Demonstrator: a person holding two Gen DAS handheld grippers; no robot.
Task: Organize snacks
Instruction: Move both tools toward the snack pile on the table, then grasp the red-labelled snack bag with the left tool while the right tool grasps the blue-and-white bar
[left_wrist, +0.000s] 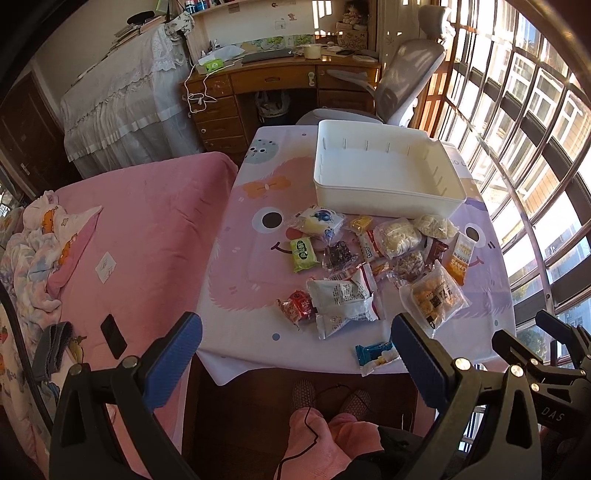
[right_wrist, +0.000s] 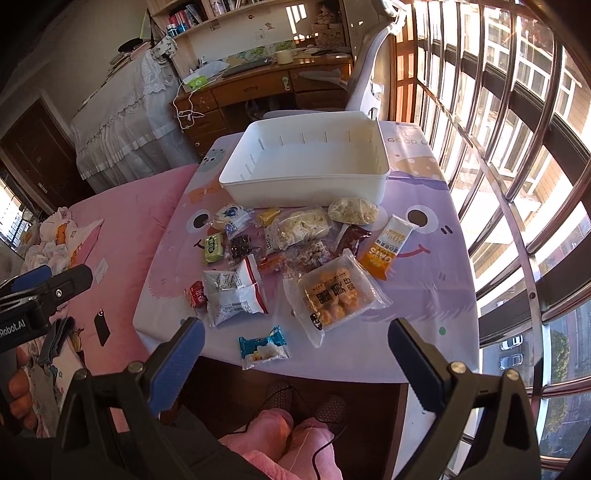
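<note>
Now | white bin (right_wrist: 306, 173) long axis across table | left gripper (left_wrist: 295, 350), right gripper (right_wrist: 295, 350) wide, empty

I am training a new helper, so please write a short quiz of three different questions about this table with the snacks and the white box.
1. True or false: the white box already holds some snacks.
2. Which packet lies nearest the table's front edge? A) the blue packet B) the green packet C) the orange stick packet
3. Fill in: both the left tool and the right tool are ____ and hold nothing.

Key: 1 false, the box is empty; 2 A; 3 open.
</note>
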